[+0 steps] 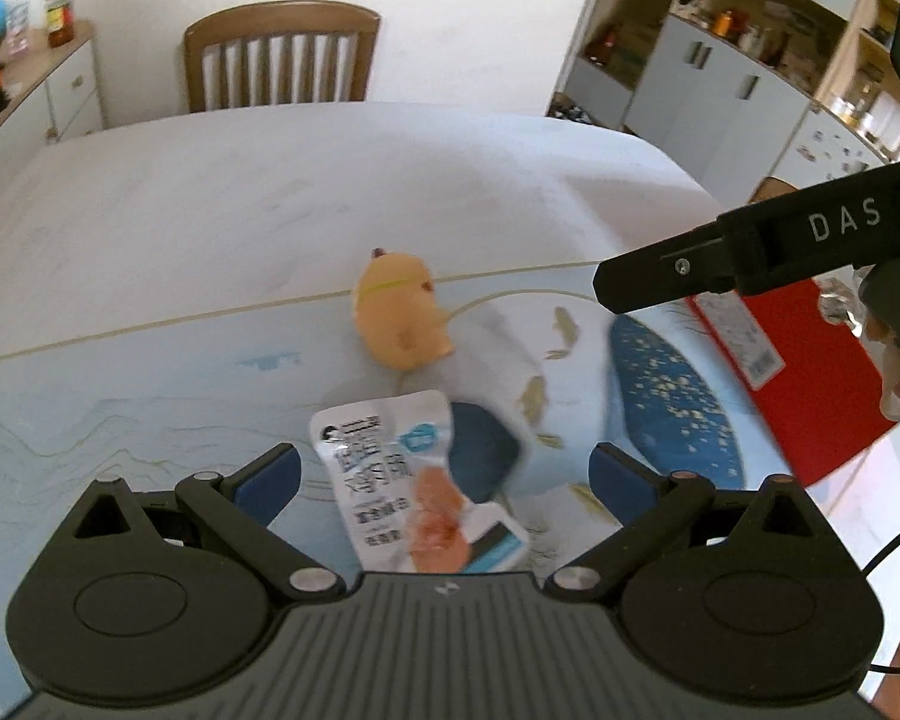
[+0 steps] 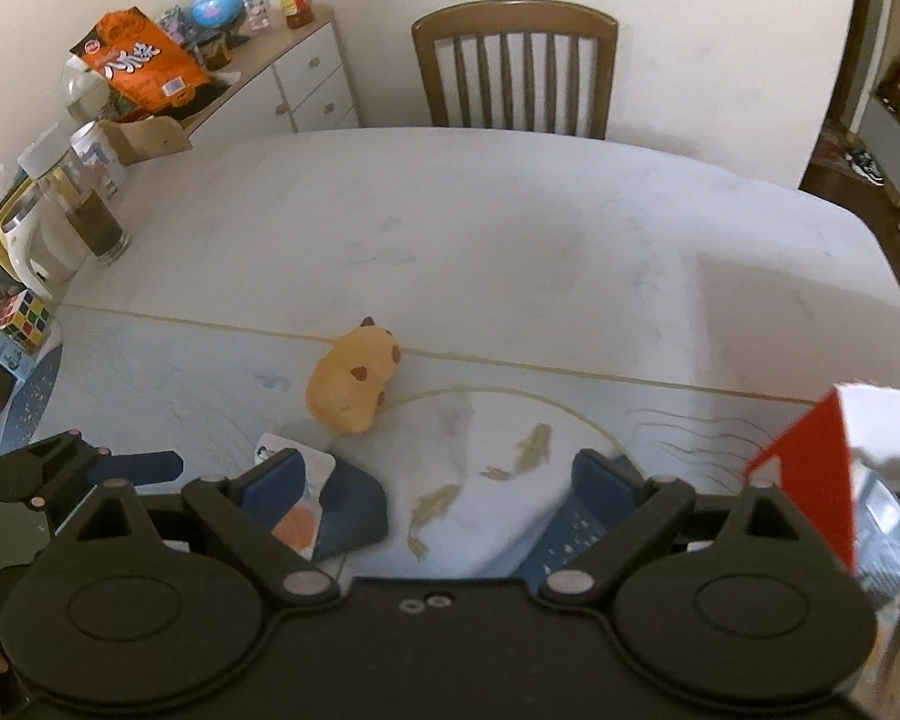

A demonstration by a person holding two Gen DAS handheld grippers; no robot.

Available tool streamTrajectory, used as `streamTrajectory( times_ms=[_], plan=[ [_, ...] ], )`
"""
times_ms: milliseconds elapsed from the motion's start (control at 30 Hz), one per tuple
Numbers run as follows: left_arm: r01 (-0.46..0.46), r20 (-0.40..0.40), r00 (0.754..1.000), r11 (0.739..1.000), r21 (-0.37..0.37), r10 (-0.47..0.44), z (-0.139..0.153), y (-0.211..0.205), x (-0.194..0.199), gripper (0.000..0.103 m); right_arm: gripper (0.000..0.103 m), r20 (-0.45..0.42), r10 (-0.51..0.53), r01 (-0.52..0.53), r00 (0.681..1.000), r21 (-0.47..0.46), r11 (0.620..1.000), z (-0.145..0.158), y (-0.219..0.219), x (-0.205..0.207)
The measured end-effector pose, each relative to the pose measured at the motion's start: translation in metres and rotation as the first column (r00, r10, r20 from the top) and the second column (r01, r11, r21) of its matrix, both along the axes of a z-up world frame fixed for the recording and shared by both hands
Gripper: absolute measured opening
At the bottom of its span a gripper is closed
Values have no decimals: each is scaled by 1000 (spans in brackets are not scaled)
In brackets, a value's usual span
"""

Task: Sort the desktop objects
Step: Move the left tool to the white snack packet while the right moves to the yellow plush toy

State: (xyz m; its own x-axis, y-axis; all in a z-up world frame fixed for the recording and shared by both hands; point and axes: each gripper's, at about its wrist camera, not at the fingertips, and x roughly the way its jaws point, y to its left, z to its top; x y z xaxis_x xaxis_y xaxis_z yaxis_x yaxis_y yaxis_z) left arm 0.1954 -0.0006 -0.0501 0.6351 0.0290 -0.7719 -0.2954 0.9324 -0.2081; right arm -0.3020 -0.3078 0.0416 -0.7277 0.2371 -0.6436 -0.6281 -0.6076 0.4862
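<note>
A white snack pouch (image 1: pixel 417 480) with an orange food picture lies on the light blue desk mat (image 1: pixel 120 420), between the fingers of my open left gripper (image 1: pixel 444 477). The pouch also shows in the right wrist view (image 2: pixel 306 501). A yellow hamster toy (image 1: pixel 399 318) lies on its side beyond the pouch, near the mat's far edge; it shows in the right wrist view (image 2: pixel 354 381) too. My right gripper (image 2: pixel 438 480) is open and empty above the mat. Its finger (image 1: pixel 720 258) crosses the right side of the left wrist view.
A red and white box (image 1: pixel 804 360) stands at the mat's right edge, also in the right wrist view (image 2: pixel 834 468). A glass (image 2: pixel 93 210), white kettle (image 2: pixel 30 246) and Rubik's cube (image 2: pixel 27 315) stand on the white table's (image 2: pixel 510 228) left. A wooden chair (image 2: pixel 513 69) stands behind it.
</note>
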Motion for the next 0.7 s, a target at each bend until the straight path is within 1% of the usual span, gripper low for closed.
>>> streamTrajectory(
  times_ms=[100, 333, 433, 567, 667, 700],
  plan=[
    [-17, -11, 1000, 1000, 10, 17, -6, 5, 3, 103, 96, -8, 15, -16, 1000, -16, 1000, 0, 7, -12],
    [-35, -32, 999, 999, -8, 35, -20, 12, 8, 103, 96, -26, 56, -57, 998, -36, 998, 3, 18, -44],
    [-47, -38, 998, 999, 0, 47, -26, 11, 9, 102, 96, -31, 67, -68, 997, -44, 997, 2, 20, -56],
    [-63, -36, 997, 998, 23, 64, -30, 5, 11, 102, 96, -21, 84, -85, 996, -66, 994, -4, 21, -71],
    [-69, -38, 997, 997, 28, 70, -31, 4, 12, 101, 96, -7, 87, -87, 996, -79, 993, -6, 23, -82],
    [-71, -40, 997, 997, 25, 72, -32, 3, 14, 100, 96, -3, 87, -87, 996, -80, 993, -6, 25, -84]
  ],
)
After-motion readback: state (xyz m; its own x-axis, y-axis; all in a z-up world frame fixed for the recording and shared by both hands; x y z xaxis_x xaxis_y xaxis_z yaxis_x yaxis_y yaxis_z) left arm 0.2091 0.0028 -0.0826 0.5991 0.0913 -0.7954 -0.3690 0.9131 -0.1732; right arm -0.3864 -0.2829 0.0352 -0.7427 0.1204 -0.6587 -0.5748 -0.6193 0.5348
